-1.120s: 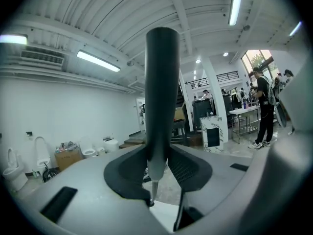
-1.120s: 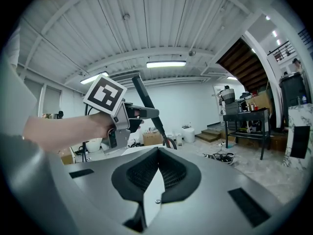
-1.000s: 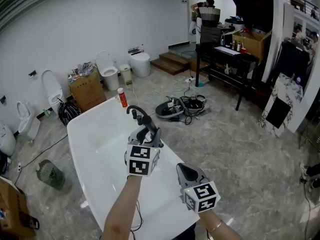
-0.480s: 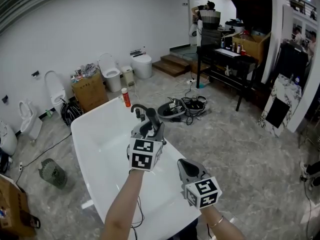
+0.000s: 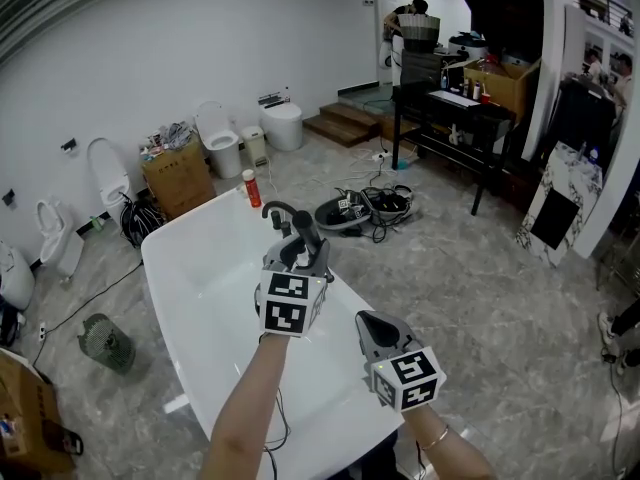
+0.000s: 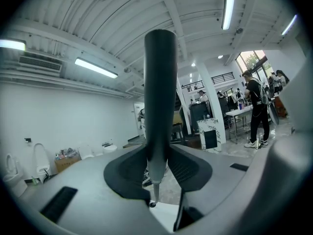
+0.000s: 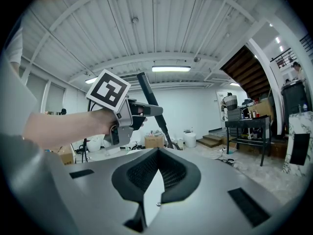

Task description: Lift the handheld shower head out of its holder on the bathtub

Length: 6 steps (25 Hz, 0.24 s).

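Black handheld shower head (image 5: 303,234), a long dark wand, nearly upright and leaning slightly, clamped around its lower shaft between the parted jaws of the left gripper (image 5: 303,256). Positioned over the right-hand rim of the white bathtub (image 5: 200,268), just beside the curved dark faucet (image 5: 277,209). In the left gripper view, a thin metal stem at the wand's lower end, with white tub rim below; contact between stem and rim impossible to tell.

Right gripper (image 5: 367,326) nearer the camera and to the right, well apart from the wand, over the tub's near right edge. Jaw tips pressed together, nothing between them.

Bare forearms reaching in from the bottom of the head view, one behind each gripper.

On the far tub rim, beyond the faucet, a red bottle (image 5: 253,188), upright.

Around the tub, grey marbled floor. Behind it, along the white wall, a cardboard box (image 5: 175,176) heaped with clutter and several white toilets (image 5: 221,140). To the left, on the floor, a wire basket (image 5: 103,346). To the right of the faucet, a tangle of cables (image 5: 366,209) on the floor. Farther back, a black table (image 5: 452,118) and a person (image 5: 416,26) standing.
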{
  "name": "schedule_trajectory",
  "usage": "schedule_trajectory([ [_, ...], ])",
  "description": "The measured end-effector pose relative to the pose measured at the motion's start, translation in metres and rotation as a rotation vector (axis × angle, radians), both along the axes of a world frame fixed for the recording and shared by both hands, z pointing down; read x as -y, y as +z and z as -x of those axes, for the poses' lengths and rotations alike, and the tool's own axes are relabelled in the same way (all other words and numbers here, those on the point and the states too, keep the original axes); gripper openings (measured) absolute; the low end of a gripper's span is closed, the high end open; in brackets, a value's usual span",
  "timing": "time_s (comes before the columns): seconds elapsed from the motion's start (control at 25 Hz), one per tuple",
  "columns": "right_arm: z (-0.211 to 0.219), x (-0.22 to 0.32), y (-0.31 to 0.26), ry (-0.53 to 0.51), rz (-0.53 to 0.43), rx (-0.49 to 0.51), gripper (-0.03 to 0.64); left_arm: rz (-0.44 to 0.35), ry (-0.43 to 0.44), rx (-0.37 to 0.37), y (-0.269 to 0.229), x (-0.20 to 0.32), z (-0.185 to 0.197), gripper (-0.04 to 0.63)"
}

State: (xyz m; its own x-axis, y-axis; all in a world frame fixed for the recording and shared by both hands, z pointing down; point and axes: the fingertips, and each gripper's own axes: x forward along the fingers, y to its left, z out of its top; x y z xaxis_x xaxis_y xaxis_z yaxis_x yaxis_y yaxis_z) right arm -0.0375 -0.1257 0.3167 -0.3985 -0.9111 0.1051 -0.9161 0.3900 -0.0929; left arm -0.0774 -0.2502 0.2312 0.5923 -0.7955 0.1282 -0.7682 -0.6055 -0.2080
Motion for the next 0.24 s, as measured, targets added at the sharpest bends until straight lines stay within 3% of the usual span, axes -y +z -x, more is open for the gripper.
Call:
schedule_trajectory([
  [0.24, -0.003, 0.012, 0.003, 0.001, 0.006, 0.007, 0.003, -0.011, -0.001, 0.001, -0.005, 0.012, -0.001, 0.150],
])
